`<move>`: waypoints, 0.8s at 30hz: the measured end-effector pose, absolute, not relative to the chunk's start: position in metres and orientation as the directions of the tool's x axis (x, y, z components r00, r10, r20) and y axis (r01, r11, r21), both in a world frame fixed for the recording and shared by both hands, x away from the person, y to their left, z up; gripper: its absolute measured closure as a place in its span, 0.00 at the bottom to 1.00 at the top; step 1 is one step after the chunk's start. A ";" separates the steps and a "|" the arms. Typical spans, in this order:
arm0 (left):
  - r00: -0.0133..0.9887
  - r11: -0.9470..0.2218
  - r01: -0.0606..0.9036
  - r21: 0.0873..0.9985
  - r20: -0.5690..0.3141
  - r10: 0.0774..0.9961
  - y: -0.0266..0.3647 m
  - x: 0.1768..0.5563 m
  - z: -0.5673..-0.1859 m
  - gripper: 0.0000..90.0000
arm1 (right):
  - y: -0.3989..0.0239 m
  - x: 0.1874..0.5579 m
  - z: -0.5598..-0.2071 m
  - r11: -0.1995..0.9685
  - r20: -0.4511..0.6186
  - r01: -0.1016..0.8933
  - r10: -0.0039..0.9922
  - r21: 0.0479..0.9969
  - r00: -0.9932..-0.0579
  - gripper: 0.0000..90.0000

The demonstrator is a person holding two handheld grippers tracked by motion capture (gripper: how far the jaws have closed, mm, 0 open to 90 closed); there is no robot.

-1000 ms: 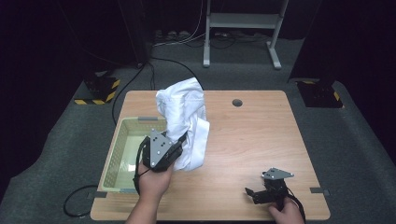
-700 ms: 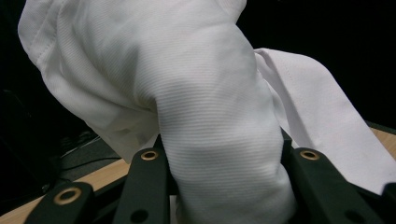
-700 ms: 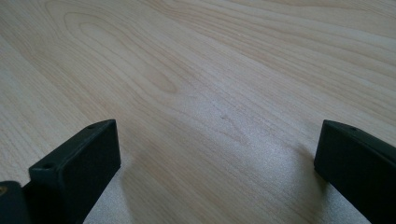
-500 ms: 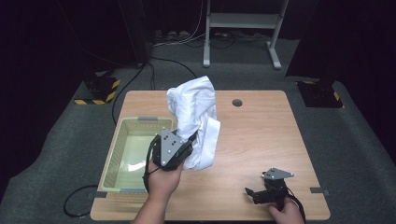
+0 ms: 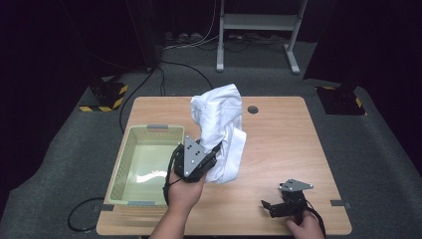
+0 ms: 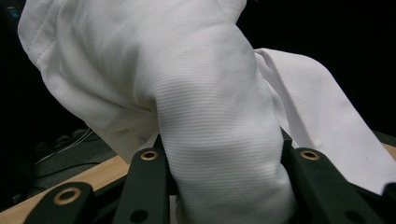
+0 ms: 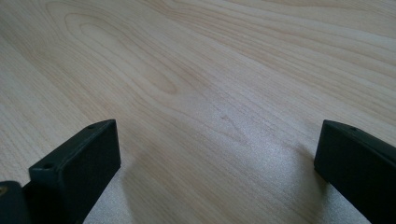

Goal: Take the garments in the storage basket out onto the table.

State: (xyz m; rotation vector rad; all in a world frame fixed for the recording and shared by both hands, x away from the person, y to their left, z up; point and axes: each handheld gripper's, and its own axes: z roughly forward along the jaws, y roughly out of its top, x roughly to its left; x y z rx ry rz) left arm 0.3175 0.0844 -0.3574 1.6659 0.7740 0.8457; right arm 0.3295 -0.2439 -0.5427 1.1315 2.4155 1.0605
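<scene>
Cloth (image 5: 219, 127), white and finely ribbed with stitched hems, hung in a crumpled, puffy bundle over the middle of the table (image 5: 278, 144), lifted above the wood. The left gripper (image 5: 215, 149) had its black jaws clamped tight on a thick fold of it, the fabric bulging out between them (image 6: 219, 154). Just to the left sat a pale green plastic basket (image 5: 124, 164), rectangular with slatted walls, close beside the hanging cloth. The tabletop was smooth light wood with flowing grain and a small round hole near its far edge. The right gripper (image 5: 266, 206) rested low near the front right corner, jaws spread wide over bare wood (image 7: 215, 140), holding nothing.
</scene>
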 end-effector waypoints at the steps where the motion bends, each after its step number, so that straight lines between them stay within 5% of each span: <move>1: 0.541 -0.225 0.078 0.971 0.148 0.828 0.083 0.318 -0.358 0.70 | -0.244 0.329 -0.543 0.426 0.062 0.553 0.750 0.716 -0.658 0.00; 24: 0.589 -0.255 0.139 0.957 0.127 0.798 0.052 0.327 -0.389 0.70 | -0.244 0.330 -0.543 0.425 0.064 0.553 0.750 0.717 -0.659 0.00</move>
